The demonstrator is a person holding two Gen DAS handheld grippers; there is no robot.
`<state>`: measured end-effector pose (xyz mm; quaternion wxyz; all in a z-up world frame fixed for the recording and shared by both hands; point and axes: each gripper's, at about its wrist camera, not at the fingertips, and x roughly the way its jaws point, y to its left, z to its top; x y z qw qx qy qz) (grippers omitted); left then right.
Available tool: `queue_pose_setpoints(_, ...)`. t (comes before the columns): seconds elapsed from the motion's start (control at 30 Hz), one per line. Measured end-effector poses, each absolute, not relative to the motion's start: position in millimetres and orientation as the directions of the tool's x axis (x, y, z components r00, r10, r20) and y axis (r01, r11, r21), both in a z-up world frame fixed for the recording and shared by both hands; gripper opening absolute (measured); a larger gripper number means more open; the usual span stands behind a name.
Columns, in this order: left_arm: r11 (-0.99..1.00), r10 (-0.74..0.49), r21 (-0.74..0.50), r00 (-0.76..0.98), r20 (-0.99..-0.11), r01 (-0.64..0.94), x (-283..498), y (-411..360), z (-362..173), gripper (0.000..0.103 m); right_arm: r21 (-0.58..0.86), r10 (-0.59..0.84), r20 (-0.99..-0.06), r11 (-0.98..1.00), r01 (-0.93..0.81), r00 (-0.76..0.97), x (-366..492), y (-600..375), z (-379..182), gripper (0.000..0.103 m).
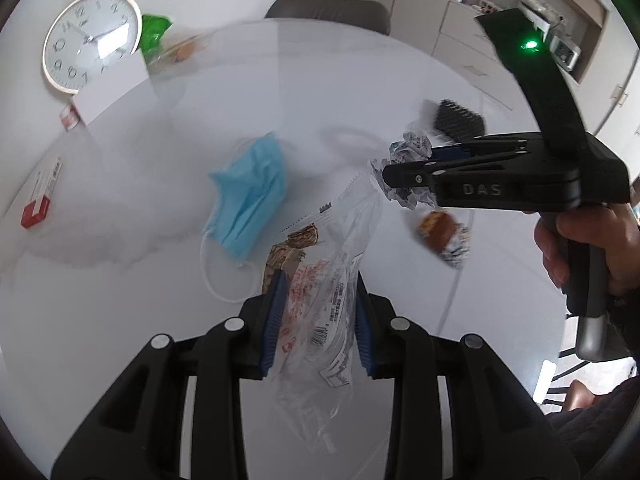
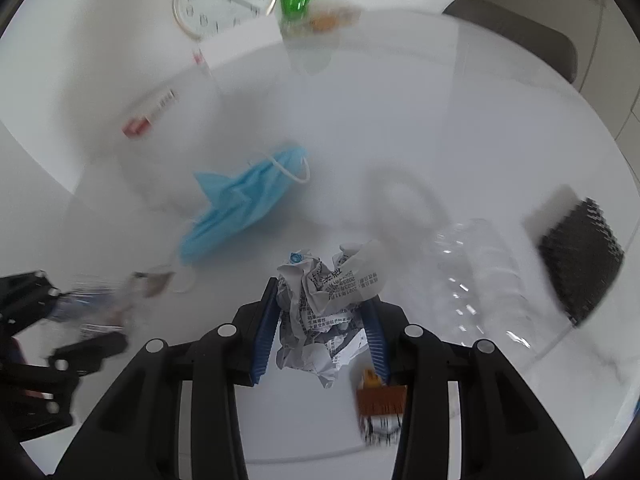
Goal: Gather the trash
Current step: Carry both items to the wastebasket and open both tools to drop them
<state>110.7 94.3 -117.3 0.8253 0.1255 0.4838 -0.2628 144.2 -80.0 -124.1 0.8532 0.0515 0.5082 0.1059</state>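
Observation:
My left gripper [image 1: 320, 292] is shut on a clear plastic wrapper [image 1: 324, 280] with red print, held above the white round table [image 1: 360, 80]. My right gripper [image 2: 324, 300] is shut on a crumpled printed paper ball [image 2: 324, 300]; it also shows in the left wrist view [image 1: 412, 168], to the right. A blue face mask [image 1: 250, 200] lies on the table ahead of the left gripper and shows in the right wrist view [image 2: 240, 204]. A brown snack wrapper [image 1: 444, 232] lies below the right gripper and shows in the right wrist view [image 2: 380, 404].
A crushed clear bottle [image 2: 476, 276] and a black brush [image 2: 580, 264] lie right. A wall clock [image 1: 90, 40], a white card [image 1: 112, 88], a green bag [image 1: 154, 34] and a red-and-white box [image 1: 42, 196] sit at the far left. A chair [image 1: 328, 10] stands behind the table.

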Motion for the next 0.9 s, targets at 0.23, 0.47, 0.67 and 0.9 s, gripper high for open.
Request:
queue_pose_setpoints(0.23,0.748,-0.403,-0.081,0.353,-0.844,0.659,66.4,35.5,-92.3,0.032,0.21,0.172,-0.839,0.978,0.015,0.517,49.0,-144.8,-90.1,0.041)
queue_pose_setpoints(0.47,0.549,-0.512,-0.136,0.203,-0.835,0.825,2.5,-69.1,-89.2,0.032,0.159,-0.002,-0.879,0.941,0.298,0.476,-71.9,-238.8,-98.7,0.041)
queue_pose_setpoints(0.67,0.381,-0.516,-0.161,0.065,-0.854,0.91,-54.5,-157.0,-105.0,0.032,0.121,-0.101,-0.913,0.859,0.498,0.396,-172.4,-306.7,-122.9,0.041)
queue_pose_setpoints(0.9,0.218,-0.476,-0.214,-0.088,-0.875,0.952,-114.9,-234.4,-128.0,0.032,0.109,-0.131,-0.934,0.78,0.616,0.331,-249.5,-351.9,-150.2,0.041)
